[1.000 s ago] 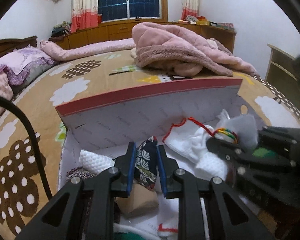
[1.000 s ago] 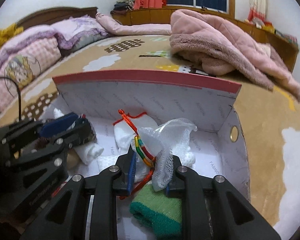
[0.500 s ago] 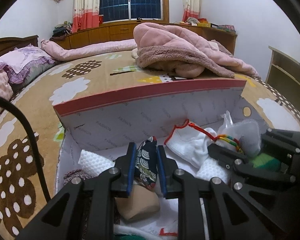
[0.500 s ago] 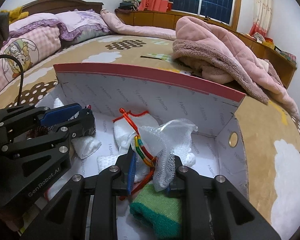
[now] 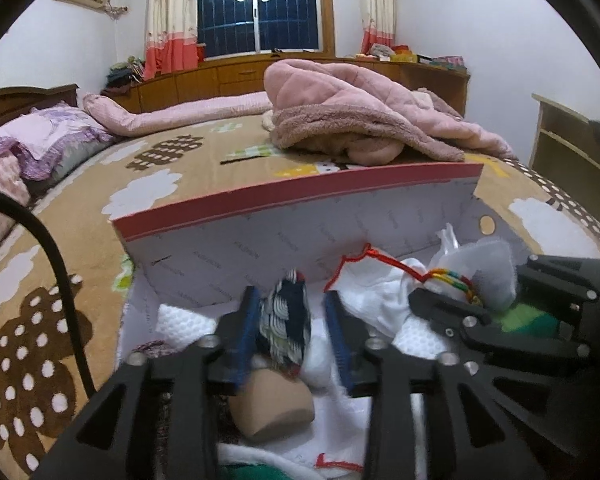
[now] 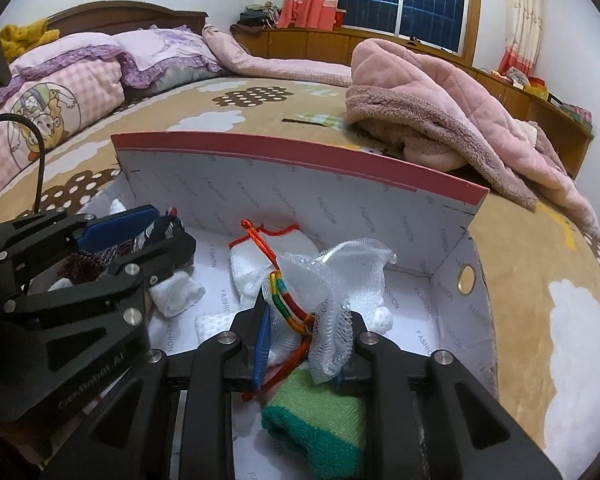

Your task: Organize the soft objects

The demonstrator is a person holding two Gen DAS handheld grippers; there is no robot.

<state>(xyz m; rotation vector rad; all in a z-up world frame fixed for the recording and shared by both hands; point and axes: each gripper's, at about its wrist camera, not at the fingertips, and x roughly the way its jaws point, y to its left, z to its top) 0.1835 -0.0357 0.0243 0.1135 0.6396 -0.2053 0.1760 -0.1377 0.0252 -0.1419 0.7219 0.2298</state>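
Note:
A white cardboard box with a red rim [image 5: 300, 240] lies open on the bed and holds several soft items. Over its left side, my left gripper [image 5: 290, 312] has its jaws opening. A dark blue patterned cloth [image 5: 286, 324] stands loose between them, clear of the right pad. In the right wrist view that gripper [image 6: 156, 232] shows at the left. My right gripper [image 6: 306, 320] is shut on a white mesh pouch [image 6: 340, 276] with a multicoloured cord. Beneath it lies a green sock [image 6: 316, 420]. A white sock with red trim [image 6: 268, 248] rests further back.
A tan roll [image 5: 272, 404] sits in the box under the left gripper. A pink fleece blanket [image 5: 360, 120] is heaped on the bedspread behind the box, and pillows [image 6: 80, 72] lie at the left. A black cable [image 5: 56, 264] curves past the box's left side.
The left gripper's jaws have spread apart and let go of the dark patterned cloth, which stays between them. The right gripper still holds the mesh pouch in place.

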